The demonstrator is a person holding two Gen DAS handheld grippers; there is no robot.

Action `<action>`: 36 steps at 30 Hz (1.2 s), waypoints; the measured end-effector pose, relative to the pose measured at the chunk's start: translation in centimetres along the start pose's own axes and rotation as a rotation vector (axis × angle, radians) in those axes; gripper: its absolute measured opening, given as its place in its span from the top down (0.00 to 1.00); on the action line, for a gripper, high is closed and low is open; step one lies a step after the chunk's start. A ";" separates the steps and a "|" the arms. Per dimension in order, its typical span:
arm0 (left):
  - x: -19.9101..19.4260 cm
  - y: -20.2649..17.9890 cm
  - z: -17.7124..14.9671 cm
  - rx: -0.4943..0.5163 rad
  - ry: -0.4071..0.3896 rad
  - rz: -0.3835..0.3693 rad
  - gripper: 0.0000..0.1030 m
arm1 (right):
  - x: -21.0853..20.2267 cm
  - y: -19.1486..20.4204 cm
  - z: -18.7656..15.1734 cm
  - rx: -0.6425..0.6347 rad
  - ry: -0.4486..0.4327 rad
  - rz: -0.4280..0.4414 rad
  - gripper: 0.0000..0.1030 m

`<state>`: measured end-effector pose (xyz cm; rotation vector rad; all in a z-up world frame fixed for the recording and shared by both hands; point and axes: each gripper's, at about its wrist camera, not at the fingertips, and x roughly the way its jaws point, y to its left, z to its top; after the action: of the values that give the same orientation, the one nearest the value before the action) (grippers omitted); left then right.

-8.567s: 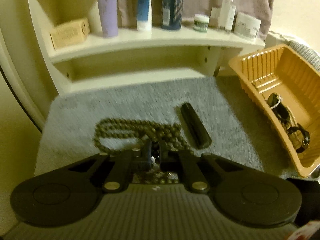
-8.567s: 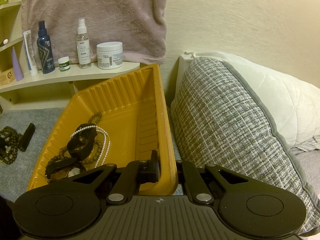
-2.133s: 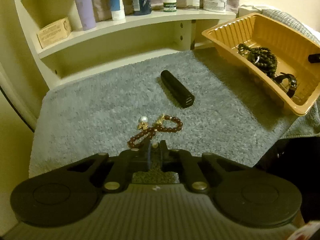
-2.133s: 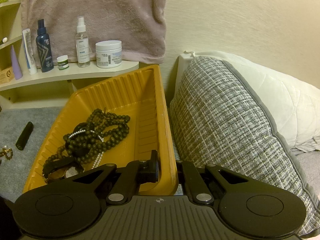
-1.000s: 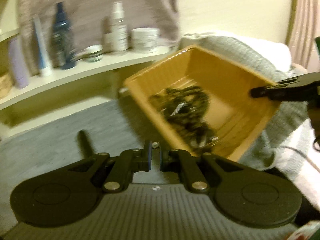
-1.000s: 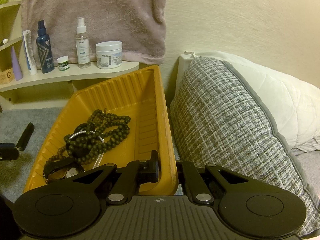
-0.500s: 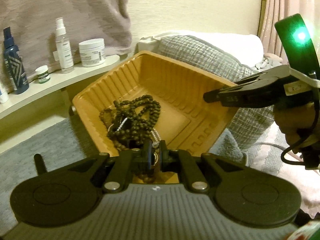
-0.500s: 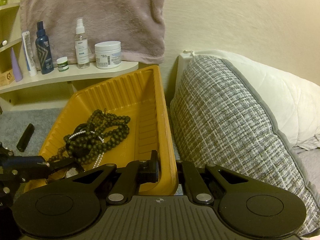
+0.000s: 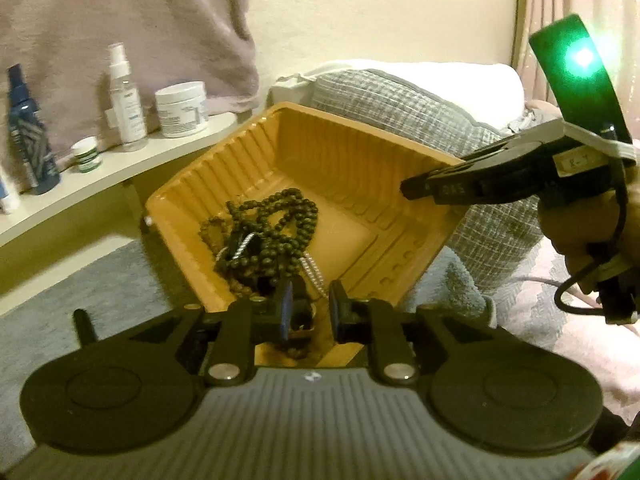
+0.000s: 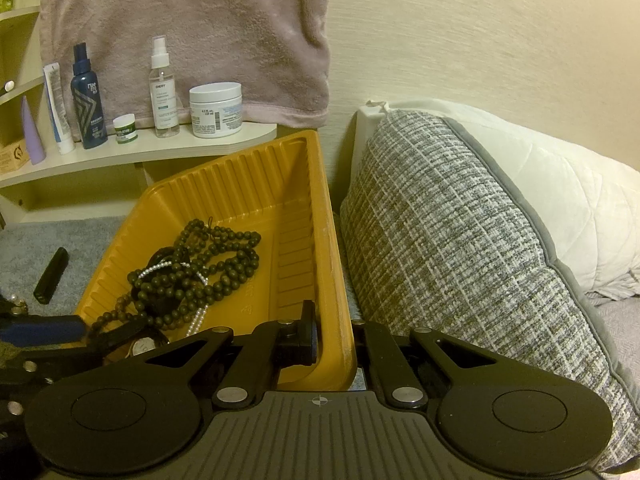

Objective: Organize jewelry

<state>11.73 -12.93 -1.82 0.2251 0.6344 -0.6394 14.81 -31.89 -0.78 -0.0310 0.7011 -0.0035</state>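
**Beads in the yellow tray, left fingers parting above them**

The jewelry sits heaped in the yellow tray [image 10: 224, 184]: a long dark bead necklace [image 10: 208, 264] tangled over a white pearl strand [image 10: 198, 316], with a watch face [image 10: 141, 346] showing at the near edge of the pile. A small bracelet [image 9: 298, 326] hangs in the gap of the left gripper [image 9: 309, 312]; its fingers [image 9: 285, 308] are opening, and the pads no longer press on the piece, which is dim and partly hidden there. That gripper hovers over the near corner of the tray, just above the heap.

The right gripper [image 10: 334, 340] is clamped on the tray's right wall, 1 finger inside and 1 outside the rim. From the left wrist view the same gripper reaches in from the right, held by a hand [image 9: 592, 232], with a green light [image 9: 582, 58] glowing above it.

The tray rests on a grey towel [image 10: 48, 240], where a black cylinder [image 10: 51, 264] lies well apart from the tray. Just right of the tray is a grey woven pillow [image 10: 448, 240] against a white one [image 10: 560, 192]. Behind, a curved shelf [image 10: 132, 152] carries a dark blue bottle [image 10: 88, 108], a small green-labelled jar [image 10: 125, 129], a clear spray bottle [image 10: 163, 92] and a white jar [image 10: 216, 109], under a hanging mauve towel [image 10: 200, 24]
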 end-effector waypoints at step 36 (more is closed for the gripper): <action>-1.6 14.1 -7.6 -0.060 0.173 0.358 0.84 | 0.3 -0.3 -0.2 -0.005 0.006 -0.004 0.96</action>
<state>15.79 1.86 -6.74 0.3309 0.7561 -0.2572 14.92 -32.21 -1.12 -0.0374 0.7067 -0.0059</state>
